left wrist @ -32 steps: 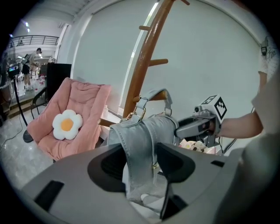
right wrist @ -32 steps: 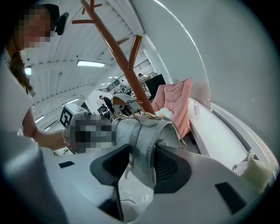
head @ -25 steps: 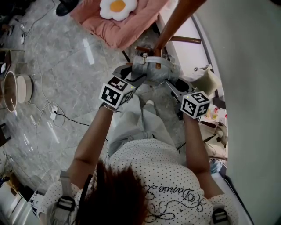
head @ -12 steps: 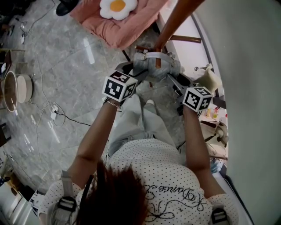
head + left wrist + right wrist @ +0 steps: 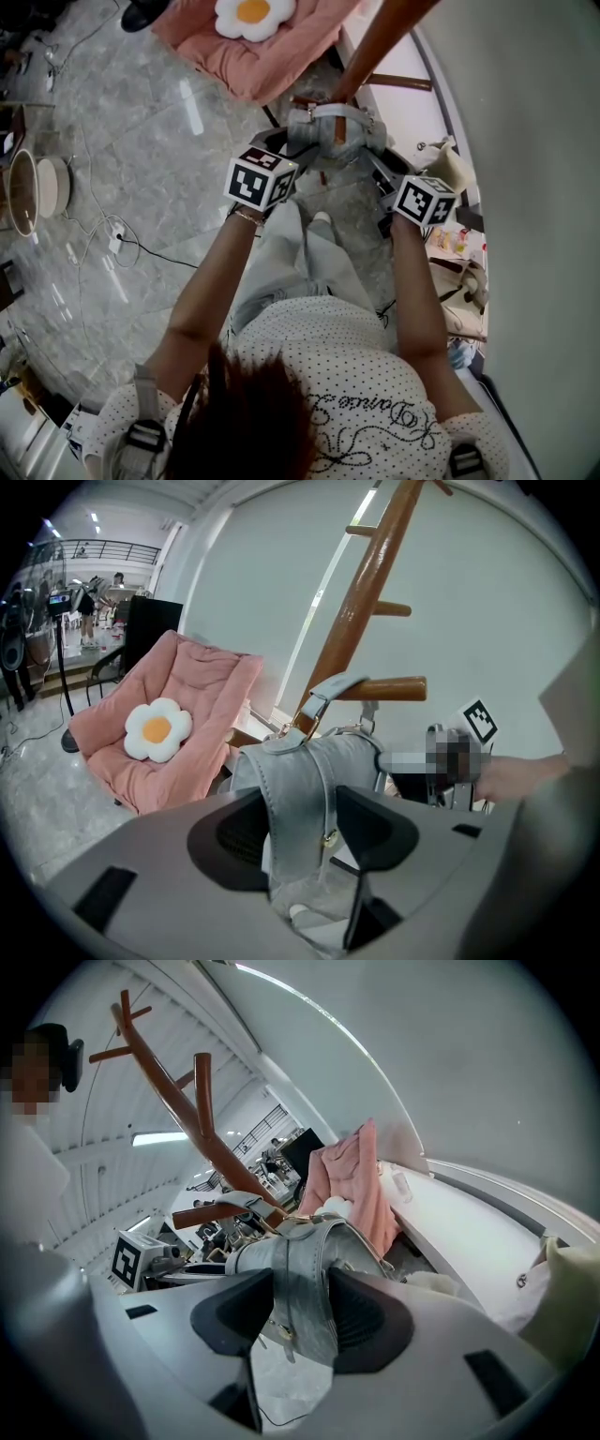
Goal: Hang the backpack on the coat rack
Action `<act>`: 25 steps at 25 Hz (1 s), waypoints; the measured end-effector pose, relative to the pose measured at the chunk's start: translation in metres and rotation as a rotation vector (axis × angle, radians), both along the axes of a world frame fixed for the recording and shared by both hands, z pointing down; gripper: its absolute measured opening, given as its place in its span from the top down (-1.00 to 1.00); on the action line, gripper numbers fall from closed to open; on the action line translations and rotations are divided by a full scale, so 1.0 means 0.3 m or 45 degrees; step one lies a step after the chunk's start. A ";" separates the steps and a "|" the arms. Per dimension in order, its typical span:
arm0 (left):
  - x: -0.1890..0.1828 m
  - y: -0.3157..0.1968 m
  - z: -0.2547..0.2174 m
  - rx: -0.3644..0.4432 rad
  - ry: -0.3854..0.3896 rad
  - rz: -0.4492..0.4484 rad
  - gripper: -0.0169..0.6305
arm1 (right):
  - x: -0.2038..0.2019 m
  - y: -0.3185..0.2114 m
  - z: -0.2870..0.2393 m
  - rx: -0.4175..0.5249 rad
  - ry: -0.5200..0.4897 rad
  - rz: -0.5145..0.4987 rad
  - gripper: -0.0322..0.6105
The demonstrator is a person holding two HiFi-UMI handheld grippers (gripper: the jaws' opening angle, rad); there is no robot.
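Backpack (image 5: 330, 141), grey, is up against the coat rack (image 5: 380, 42). Its top loop (image 5: 328, 688) appears to be threaded over a lower peg (image 5: 389, 688), and the body hangs below, long axis downward. I cannot confirm that the loop is fully seated.

The pack lies straight ahead of both claws and between them, and neither hand is the nearer. The left claw (image 5: 302, 813) stands wide on the left flank, with grey fabric and a strap filling the space between its pads. The right claw (image 5: 300, 1286) is on the opposite flank, its jaws opening, with fabric between the pads and apparently touching both.

Judgement: release turns on the peg bearing the load. Each claw should withdraw straight back along its own line, away from the rack.
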State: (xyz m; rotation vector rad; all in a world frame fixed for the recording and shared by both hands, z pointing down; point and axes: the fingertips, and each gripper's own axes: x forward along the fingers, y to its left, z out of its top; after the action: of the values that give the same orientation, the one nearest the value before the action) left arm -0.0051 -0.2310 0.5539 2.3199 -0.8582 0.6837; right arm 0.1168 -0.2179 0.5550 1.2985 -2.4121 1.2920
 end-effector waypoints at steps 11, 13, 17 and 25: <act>0.002 -0.007 0.018 0.012 0.023 -0.032 0.27 | 0.007 -0.020 0.010 0.001 0.003 0.019 0.27; -0.001 -0.002 0.021 0.017 0.019 -0.037 0.27 | 0.004 -0.005 0.027 -0.015 -0.013 -0.003 0.27; -0.020 0.009 0.024 0.016 0.010 -0.066 0.27 | -0.008 0.013 0.037 -0.038 -0.022 -0.049 0.26; -0.078 0.072 0.003 0.022 -0.018 -0.112 0.27 | -0.022 0.095 0.023 -0.030 0.123 -0.188 -0.02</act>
State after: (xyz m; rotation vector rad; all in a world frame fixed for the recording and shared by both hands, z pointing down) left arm -0.0286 -0.2093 0.5547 2.2806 -0.9699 0.6585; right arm 0.1101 -0.1894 0.5620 1.1252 -2.3690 1.1866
